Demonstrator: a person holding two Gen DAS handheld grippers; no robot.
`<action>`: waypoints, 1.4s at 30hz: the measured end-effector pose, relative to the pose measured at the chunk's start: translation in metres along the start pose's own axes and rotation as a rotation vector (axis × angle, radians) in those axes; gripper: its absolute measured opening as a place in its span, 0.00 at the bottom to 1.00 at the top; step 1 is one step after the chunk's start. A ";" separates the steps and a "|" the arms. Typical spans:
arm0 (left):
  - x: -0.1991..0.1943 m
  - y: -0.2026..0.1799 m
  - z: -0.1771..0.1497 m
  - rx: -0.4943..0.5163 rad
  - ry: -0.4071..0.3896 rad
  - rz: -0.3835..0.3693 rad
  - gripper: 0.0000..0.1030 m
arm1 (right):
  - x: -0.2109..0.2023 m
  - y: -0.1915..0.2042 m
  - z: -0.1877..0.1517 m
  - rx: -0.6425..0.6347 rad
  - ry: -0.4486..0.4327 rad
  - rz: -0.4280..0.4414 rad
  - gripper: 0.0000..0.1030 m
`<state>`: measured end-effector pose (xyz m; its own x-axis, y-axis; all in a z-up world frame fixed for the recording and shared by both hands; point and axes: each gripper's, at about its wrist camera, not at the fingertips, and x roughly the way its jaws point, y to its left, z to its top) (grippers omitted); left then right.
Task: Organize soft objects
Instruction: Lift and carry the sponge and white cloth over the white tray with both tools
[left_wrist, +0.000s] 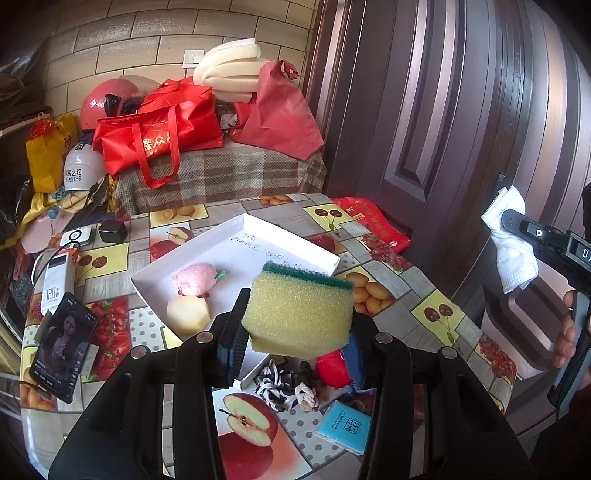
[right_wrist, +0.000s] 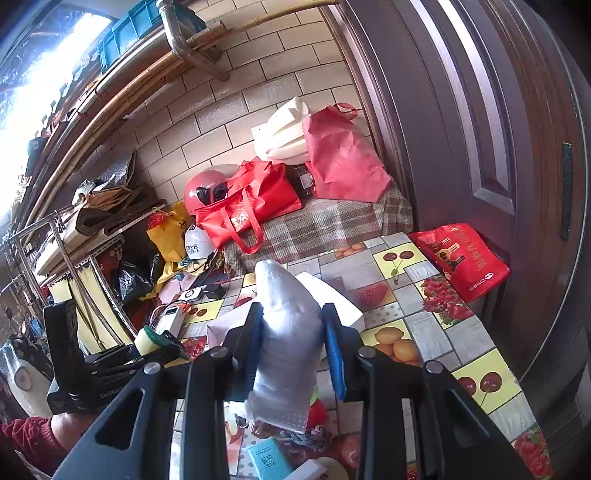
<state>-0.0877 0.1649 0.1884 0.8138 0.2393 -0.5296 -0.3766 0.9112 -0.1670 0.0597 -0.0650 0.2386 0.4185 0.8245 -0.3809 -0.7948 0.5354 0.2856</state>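
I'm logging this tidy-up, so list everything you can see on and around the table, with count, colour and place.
sponge: one, yellow with green top, clamped in left gripper
sock: one, white, clamped in right gripper
tray: one, white, mid-table
pink plush fruit: one, in tray
pale foam ball: one, cream, in tray beside the plush
braided rope toy: one, black, white and tan, on table near tray
tissue pack: one, blue, near table edge
phone: one, black, propped at table's left
power bank: one, white, left of tray
red tote bags: two, on checked bench behind
helmet: one, pink-red, on bench
left gripper: black, shut
right gripper: black with blue pad, shut
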 end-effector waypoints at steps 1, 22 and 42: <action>0.000 0.000 0.000 -0.001 -0.001 0.002 0.42 | 0.000 0.000 0.000 -0.001 0.000 0.000 0.30; -0.001 0.014 0.013 -0.015 -0.022 0.036 0.42 | 0.003 0.007 0.016 -0.029 -0.026 0.023 0.30; 0.013 0.042 0.032 -0.046 -0.031 0.091 0.42 | 0.039 0.018 0.034 -0.075 -0.004 0.060 0.30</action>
<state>-0.0794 0.2172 0.2011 0.7883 0.3311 -0.5186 -0.4687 0.8692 -0.1574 0.0763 -0.0166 0.2585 0.3705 0.8557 -0.3613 -0.8493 0.4696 0.2411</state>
